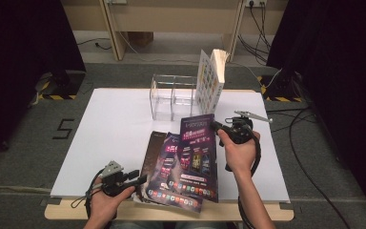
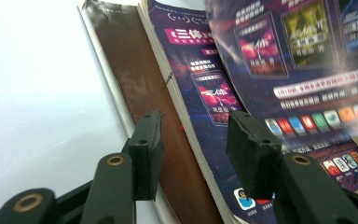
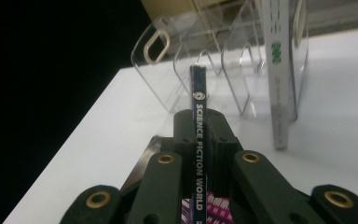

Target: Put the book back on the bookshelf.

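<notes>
Spine lettering (image 3: 199, 154) between right tongs (image 3: 199, 122)

A white-topped table (image 1: 119, 129) stands on grey carpet (image 1: 24, 148) — black curtains (image 1: 19, 57) hang at both sides, cables (image 1: 305, 143) trail right, and pale wooden furniture (image 1: 171, 19) stands behind.

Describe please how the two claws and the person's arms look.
Both claws, left claw and right claw, are black with two flat-padded jaws, brass-coloured pivot rivets and black trailing cables. Each carries a grey three-cornered plate on top. The forearms are bare; no sleeves are visible.
</notes>
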`<state>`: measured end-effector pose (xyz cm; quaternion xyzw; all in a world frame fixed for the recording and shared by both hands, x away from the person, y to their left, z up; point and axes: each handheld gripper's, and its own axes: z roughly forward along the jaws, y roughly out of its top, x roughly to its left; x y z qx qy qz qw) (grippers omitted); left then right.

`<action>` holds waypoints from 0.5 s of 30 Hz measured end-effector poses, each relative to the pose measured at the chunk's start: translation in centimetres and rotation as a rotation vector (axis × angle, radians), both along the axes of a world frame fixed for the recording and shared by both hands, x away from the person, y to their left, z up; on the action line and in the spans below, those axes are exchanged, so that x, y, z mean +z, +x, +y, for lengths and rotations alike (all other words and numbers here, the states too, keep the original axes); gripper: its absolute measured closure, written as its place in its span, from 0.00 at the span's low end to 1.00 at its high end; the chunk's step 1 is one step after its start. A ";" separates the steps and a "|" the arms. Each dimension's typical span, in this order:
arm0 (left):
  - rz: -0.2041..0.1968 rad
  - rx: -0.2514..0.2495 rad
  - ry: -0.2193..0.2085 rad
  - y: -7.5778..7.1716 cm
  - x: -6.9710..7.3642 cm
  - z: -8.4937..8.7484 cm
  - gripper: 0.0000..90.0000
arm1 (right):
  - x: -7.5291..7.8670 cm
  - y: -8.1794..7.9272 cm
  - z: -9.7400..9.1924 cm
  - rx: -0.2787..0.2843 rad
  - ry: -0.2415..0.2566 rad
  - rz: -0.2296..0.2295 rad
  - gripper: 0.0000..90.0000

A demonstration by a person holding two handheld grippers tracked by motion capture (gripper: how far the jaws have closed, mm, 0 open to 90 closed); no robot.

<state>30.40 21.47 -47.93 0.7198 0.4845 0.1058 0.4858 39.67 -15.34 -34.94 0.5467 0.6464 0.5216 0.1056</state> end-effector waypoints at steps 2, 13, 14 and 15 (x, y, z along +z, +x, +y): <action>-0.003 0.003 -0.002 0.0 0.0 0.1 0.61 | 0.6 -0.1 0.2 -0.015 -0.013 -0.035 0.94; -0.003 0.013 -0.008 -0.1 -0.3 0.3 0.61 | 2.6 -0.1 1.6 -0.049 -0.054 -0.164 0.94; -0.003 0.015 -0.009 -0.1 -0.3 0.4 0.61 | 2.7 -0.1 1.7 -0.050 -0.057 -0.172 0.94; -0.004 0.016 -0.007 -0.1 -0.3 0.4 0.61 | 2.9 -0.1 1.8 -0.053 -0.058 -0.182 0.94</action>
